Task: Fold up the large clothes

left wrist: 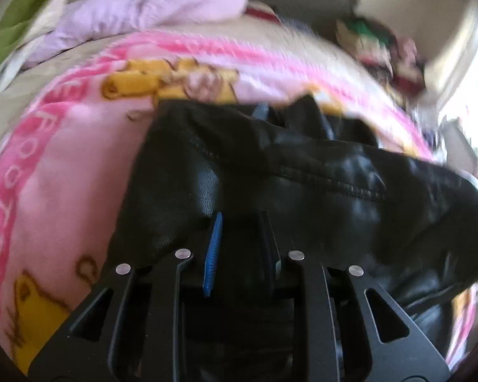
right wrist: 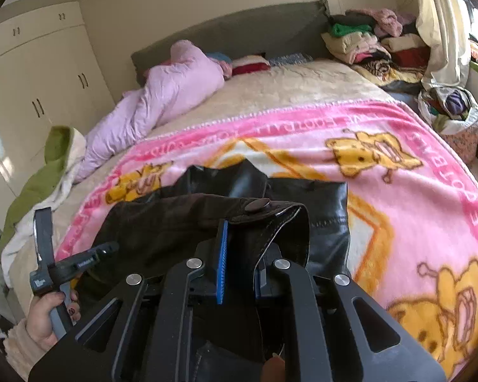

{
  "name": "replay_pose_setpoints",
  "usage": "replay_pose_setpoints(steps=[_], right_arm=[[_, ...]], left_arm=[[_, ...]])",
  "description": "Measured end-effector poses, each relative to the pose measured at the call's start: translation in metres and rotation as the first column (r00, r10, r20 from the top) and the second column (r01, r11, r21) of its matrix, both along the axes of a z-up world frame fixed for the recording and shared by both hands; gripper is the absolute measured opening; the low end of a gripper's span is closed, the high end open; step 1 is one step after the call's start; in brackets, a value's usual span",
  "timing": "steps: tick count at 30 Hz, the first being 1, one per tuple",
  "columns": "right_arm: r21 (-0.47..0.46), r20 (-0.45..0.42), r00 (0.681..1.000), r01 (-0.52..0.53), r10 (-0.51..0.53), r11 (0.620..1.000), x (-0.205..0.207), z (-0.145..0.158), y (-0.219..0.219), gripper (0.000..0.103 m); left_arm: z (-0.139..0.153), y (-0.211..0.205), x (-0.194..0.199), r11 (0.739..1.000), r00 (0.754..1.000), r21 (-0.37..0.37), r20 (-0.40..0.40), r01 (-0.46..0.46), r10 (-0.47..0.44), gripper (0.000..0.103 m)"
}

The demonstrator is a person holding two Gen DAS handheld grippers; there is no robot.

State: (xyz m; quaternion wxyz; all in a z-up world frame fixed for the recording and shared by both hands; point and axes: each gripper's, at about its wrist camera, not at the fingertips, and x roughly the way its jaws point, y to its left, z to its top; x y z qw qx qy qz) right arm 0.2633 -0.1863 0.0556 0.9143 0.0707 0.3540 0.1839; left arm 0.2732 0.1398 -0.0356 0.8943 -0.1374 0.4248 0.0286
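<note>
While the black leather jacket [right wrist: 302,210] lies bunched on the pink cartoon blanket [right wrist: 414,197] near the foot of the bed [right wrist: 286,92], its bulk runs roughly crosswise to both cameras, with one end rising toward the headboard [right wrist: 239,35] in a dark peak. A flap with a round snap button [right wrist: 257,205] points to the right in the right wrist view, and the right gripper [right wrist: 242,264] is clenched on the jacket's stitched edge just under that flap. In the left wrist view the left gripper [left wrist: 239,248] has black leather [left wrist: 318,172] packed between its blue-padded fingers, so it too is grasping the jacket. The person's left hand [right wrist: 47,315] shows at the lower left, gripping a handle. Around the jacket lie a lilac quilt [right wrist: 162,95] toward the pillows, a green-and-cream cover [right wrist: 44,172] at the left edge, and stacked folded clothes [right wrist: 372,41] beside the headboard. White wardrobes [right wrist: 38,73] line the left wall.
</note>
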Motion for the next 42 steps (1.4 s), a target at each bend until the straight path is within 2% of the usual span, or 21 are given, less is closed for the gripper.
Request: replay_pose_setpoints(steps=[8,12,14,20,23,26,31,36,39,42], right_arm=[[-0.054,-0.042,0.998,0.035,-0.038,0.998,0.004,-0.018,-0.001,0.013],[-0.043,-0.099,0.992,0.077,-0.081,0.996,0.009,-0.026,-0.012,0.022],[-0.037,-0.104,0.989,0.099,-0.102,0.994,0.006,-0.026,-0.017,0.022],[-0.040,0.009,0.984,0.178,-0.178,0.983,-0.008,-0.005,-0.022,0.027],[-0.042,0.050,0.989,0.138,-0.136,0.990,-0.011,0.004,-0.006,0.033],[-0.085,0.056,0.996,0.067,-0.063,0.994,-0.006,0.002,0.021,0.039],[-0.145,-0.032,0.999,-0.019,0.014,0.989,0.015,-0.025,0.058,0.039],[-0.201,-0.169,0.986,-0.016,-0.019,0.979,0.041,-0.076,0.066,0.045],[-0.143,-0.247,0.969,-0.010,-0.026,0.990,0.051,-0.103,0.057,0.045],[-0.129,-0.233,0.972,-0.003,-0.028,0.992,0.050,-0.109,0.057,0.045]], left_arm=[[-0.010,-0.011,-0.002,0.997,1.000,0.072,-0.007,0.015,-0.015,0.016],[-0.010,-0.008,-0.001,0.999,1.000,0.050,-0.002,0.014,-0.014,0.016],[-0.009,-0.007,-0.001,0.999,1.000,0.040,0.000,0.014,-0.014,0.016],[-0.009,-0.007,-0.002,0.999,1.000,0.040,0.000,0.014,-0.014,0.016],[-0.008,-0.007,-0.002,0.999,1.000,0.044,0.003,0.018,-0.018,0.016],[-0.008,-0.007,-0.002,0.999,1.000,0.041,0.003,0.017,-0.017,0.016],[-0.008,-0.008,-0.003,0.999,1.000,0.045,0.003,0.023,-0.023,0.016],[-0.007,-0.006,-0.003,0.999,1.000,0.030,0.006,0.028,-0.028,0.016],[-0.007,-0.006,-0.003,0.999,1.000,0.031,0.007,0.030,-0.030,0.016],[-0.008,-0.005,-0.003,0.999,0.999,0.028,0.007,0.033,-0.033,0.016]])
